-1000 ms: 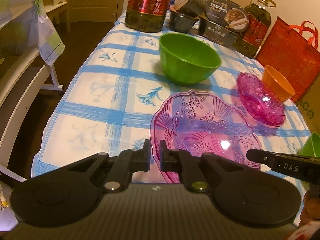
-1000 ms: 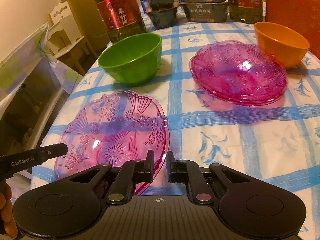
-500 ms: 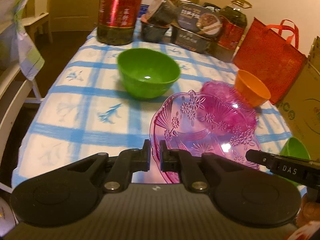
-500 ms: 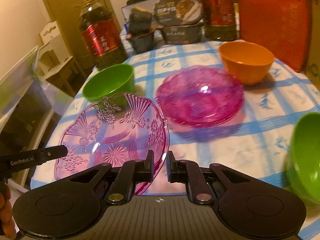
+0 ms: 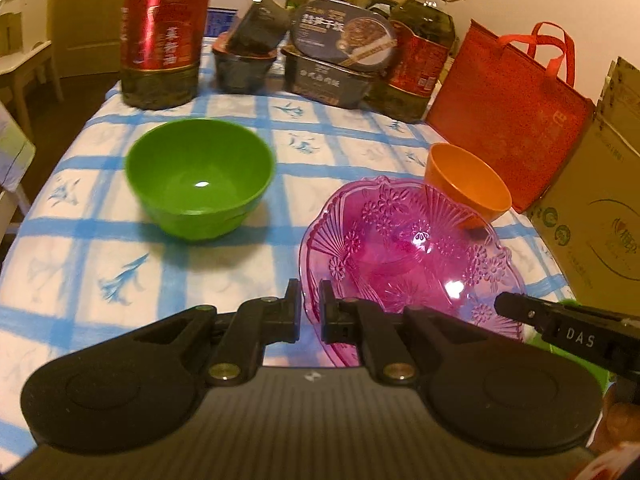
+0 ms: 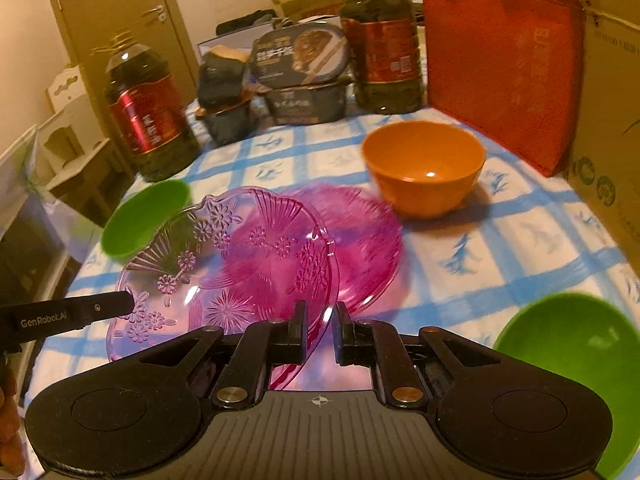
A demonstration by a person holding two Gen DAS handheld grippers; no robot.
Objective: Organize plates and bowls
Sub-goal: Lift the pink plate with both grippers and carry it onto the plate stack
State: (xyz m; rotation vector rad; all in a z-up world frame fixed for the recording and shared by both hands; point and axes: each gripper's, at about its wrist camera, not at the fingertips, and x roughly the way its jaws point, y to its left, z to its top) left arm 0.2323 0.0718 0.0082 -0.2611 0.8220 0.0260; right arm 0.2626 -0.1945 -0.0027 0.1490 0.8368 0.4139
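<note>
Both my sets of fingers are clamped on one pink plate (image 6: 224, 264) — left fingers (image 5: 310, 312) on its near-left rim, right fingers (image 6: 320, 332) on its near-right rim. I hold it clear of the desk (image 5: 200, 264), partly over the second pink plate (image 6: 360, 240) that lies flat beside the orange bowl (image 6: 424, 168). Stacking is not yet done. Two green bowls — one at left (image 5: 200, 178), one at right (image 6: 568, 364) — and the orange one stand apart, unsorted. I judge the task early.
</note>
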